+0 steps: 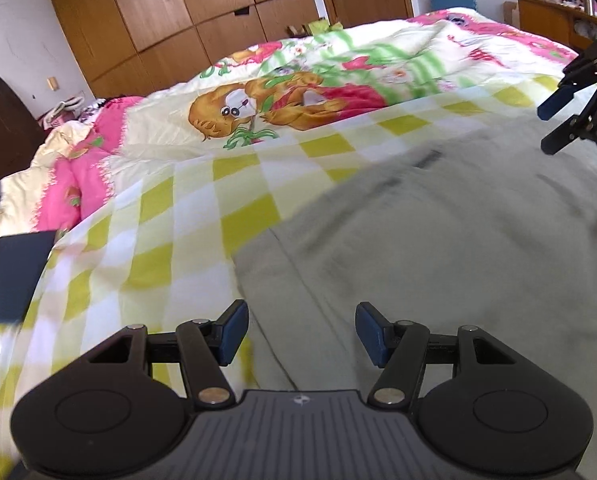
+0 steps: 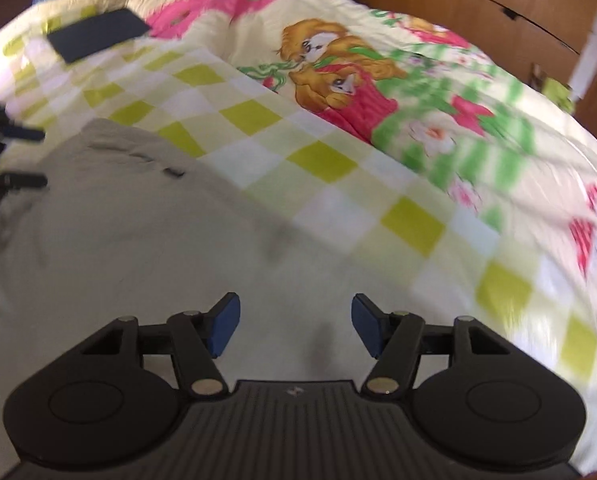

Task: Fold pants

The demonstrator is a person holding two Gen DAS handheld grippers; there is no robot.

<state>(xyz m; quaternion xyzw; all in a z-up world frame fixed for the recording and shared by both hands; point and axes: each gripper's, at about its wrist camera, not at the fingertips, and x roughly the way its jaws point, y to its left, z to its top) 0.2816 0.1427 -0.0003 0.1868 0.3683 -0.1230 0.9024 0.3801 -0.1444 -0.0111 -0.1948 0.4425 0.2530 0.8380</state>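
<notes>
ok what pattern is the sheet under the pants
Yellow-green and white checked bed sheet, clearest in the right wrist view.

A bed [image 1: 258,168] with a yellow-checked sheet fills the frame; grey pants [image 1: 438,240] lie lower right, a cartoon quilt [image 1: 298,92] across the top, a dark flat object [image 1: 10,276] far left.

Open checked sheet [image 1: 170,216] around pants [image 1: 438,240], dark pad [image 1: 12,276] at its edge, quilt [image 1: 298,80] beyond
</notes>
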